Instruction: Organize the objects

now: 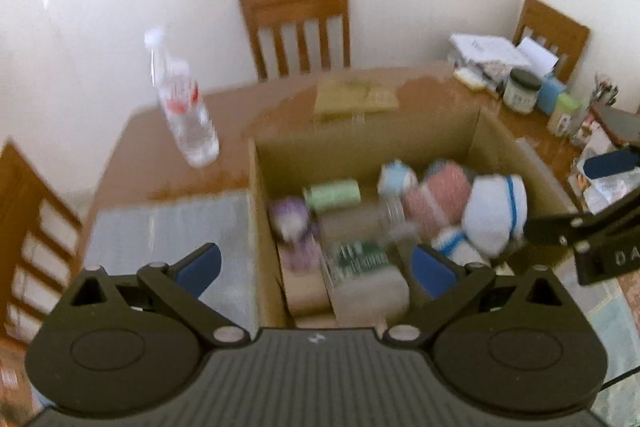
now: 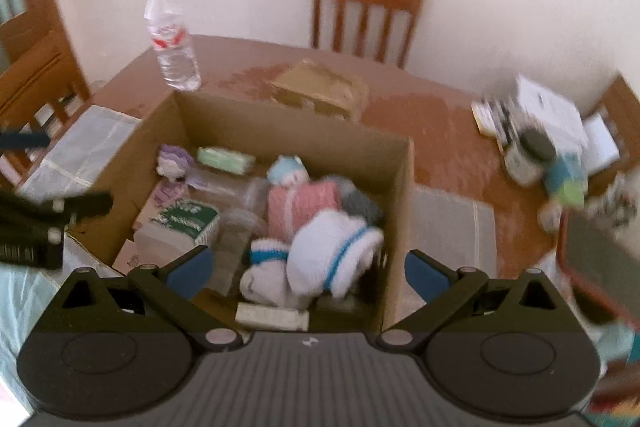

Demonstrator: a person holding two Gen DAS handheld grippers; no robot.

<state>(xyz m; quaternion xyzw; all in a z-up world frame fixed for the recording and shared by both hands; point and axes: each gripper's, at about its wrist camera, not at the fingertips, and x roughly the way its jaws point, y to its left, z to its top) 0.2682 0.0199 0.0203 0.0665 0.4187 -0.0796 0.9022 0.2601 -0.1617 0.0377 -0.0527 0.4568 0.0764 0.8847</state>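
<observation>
Left wrist view: the left gripper (image 1: 316, 263) hangs over an open cardboard box (image 1: 264, 211) on the table (image 1: 168, 163), jaws spread wide and empty. Inside the box lie white socks with blue stripes (image 1: 496, 215), a pink knit bundle (image 1: 440, 195) and a green roll (image 1: 332, 193). The right gripper (image 2: 308, 269) also gapes empty above the socks. A water bottle (image 2: 170, 39) stands beyond the box.

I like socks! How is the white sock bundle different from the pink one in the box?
The white sock bundle has blue stripes; the pink bundle has pale stripes. The white sock bundle lies on top at the near side; the pink bundle sits deeper, partly covered. Both are soft rolls inside the cardboard box.
</observation>
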